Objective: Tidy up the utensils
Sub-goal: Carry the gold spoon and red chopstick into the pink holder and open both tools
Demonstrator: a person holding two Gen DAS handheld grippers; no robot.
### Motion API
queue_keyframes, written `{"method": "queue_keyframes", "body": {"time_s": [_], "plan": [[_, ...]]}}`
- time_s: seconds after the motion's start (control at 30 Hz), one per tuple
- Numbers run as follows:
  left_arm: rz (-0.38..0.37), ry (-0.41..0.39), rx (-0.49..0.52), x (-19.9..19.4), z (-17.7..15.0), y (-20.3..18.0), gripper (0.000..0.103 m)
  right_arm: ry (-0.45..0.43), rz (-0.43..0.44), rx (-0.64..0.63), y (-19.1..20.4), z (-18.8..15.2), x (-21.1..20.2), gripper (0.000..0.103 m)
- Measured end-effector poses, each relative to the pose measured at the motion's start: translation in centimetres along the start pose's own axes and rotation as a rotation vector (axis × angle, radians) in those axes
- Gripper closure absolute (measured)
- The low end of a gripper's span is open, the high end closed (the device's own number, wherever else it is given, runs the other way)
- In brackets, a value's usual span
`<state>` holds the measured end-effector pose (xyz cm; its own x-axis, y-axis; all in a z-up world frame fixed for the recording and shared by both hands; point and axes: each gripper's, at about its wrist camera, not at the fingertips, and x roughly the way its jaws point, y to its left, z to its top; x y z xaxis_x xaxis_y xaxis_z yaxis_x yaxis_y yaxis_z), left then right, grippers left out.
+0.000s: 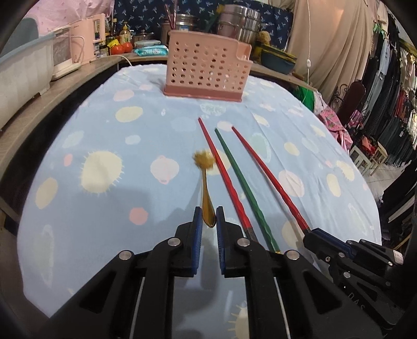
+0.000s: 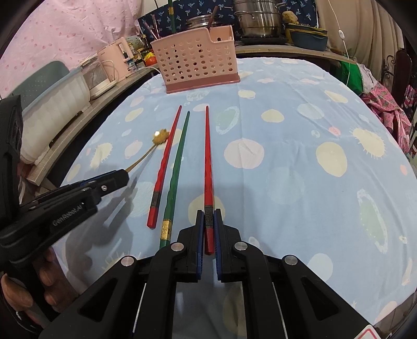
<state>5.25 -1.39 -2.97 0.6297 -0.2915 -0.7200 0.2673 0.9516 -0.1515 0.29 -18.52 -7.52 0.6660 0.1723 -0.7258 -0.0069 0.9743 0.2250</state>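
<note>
A small golden spoon (image 1: 206, 182) with a flower-shaped far end points away from me on the blue spotted cloth. My left gripper (image 1: 209, 211) is shut on its near end. It shows from the side in the right wrist view, left gripper (image 2: 125, 174), with the spoon (image 2: 148, 153) sticking out ahead. My right gripper (image 2: 208, 213) is shut on the near end of a red chopstick (image 2: 207, 156); its far tip reaches towards the holder. Another red chopstick (image 2: 164, 167) and a green chopstick (image 2: 177, 167) lie loose between the two grippers. The pink perforated utensil holder (image 1: 207, 69) stands upright at the table's far side.
A wooden ledge on the left carries a white tub (image 1: 23, 75) and a pink appliance (image 1: 86, 39). Steel pots (image 1: 242, 23) and a blue bowl stand behind the holder. Hanging clothes (image 1: 385, 99) fill the right. A person's hand (image 2: 39, 284) holds the left gripper's handle.
</note>
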Motion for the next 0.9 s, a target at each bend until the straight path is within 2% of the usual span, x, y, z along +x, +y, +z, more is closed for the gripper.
{"method": "queue_keyframes", "body": {"time_s": [0.13,0.23,0.5,0.9], "plan": [[0.005,-0.045,-0.015,-1.5,1.6,0.5,0.095,-0.041,0.004,0.006,-0.2,1.0,-1.3,0.096],[0.007,-0.069,-0.015,-2.2,2.8,0.7,0.102,-0.081,0.009,0.013,-0.2,2.0,-2.4,0.096],[0.019,-0.100,-0.011,-2.8,5.5,1.2,0.102,-0.197,0.032,0.042,-0.8,6.1,-5.5,0.096],[0.028,-0.160,0.017,-4.3,10.8,1.6,0.102,-0.353,0.063,0.047,-2.1,13.9,-8.3,0.096]]}}
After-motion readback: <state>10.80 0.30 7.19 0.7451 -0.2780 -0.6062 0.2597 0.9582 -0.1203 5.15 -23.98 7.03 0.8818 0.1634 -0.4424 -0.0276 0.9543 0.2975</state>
